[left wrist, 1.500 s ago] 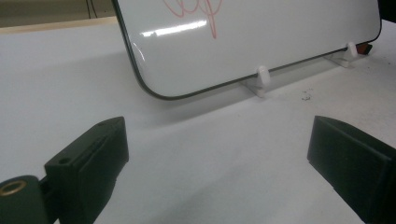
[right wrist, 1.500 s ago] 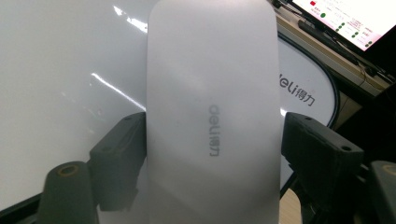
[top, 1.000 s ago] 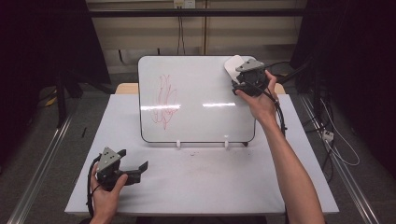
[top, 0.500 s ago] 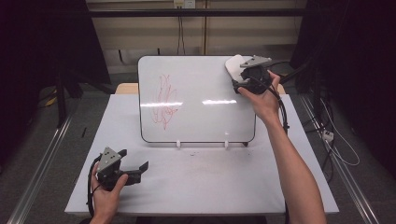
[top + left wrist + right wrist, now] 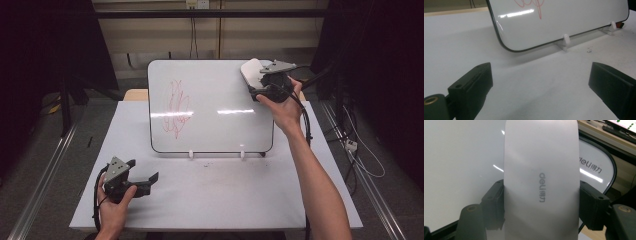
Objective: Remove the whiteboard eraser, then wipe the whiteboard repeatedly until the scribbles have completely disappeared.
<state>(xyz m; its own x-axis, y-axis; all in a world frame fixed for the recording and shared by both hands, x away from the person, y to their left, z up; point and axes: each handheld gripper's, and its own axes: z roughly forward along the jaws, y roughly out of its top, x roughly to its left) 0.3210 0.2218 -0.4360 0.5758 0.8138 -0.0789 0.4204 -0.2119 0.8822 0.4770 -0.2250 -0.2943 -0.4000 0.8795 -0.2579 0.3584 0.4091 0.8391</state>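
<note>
A whiteboard (image 5: 215, 107) stands tilted on two small white feet at the middle of the table, with a red scribble (image 5: 176, 110) on its left half. My right gripper (image 5: 254, 82) is up at the board's top right corner, shut on a white eraser (image 5: 251, 72). In the right gripper view the eraser (image 5: 540, 177) is clamped between both jaws, its face against the board (image 5: 461, 170). My left gripper (image 5: 150, 181) rests near the table's front left, open and with nothing in it. In the left gripper view the jaws stand wide apart, facing the board's lower edge (image 5: 536, 45).
The white table (image 5: 225, 190) has bare room in front of the board, with faint marker specks (image 5: 589, 51). Cables trail off the right side to the floor (image 5: 360, 150). Metal rails run along both sides of the table (image 5: 40, 180).
The right gripper with the eraser has shifted slightly up toward the board's top right corner. The left gripper has stayed put.
</note>
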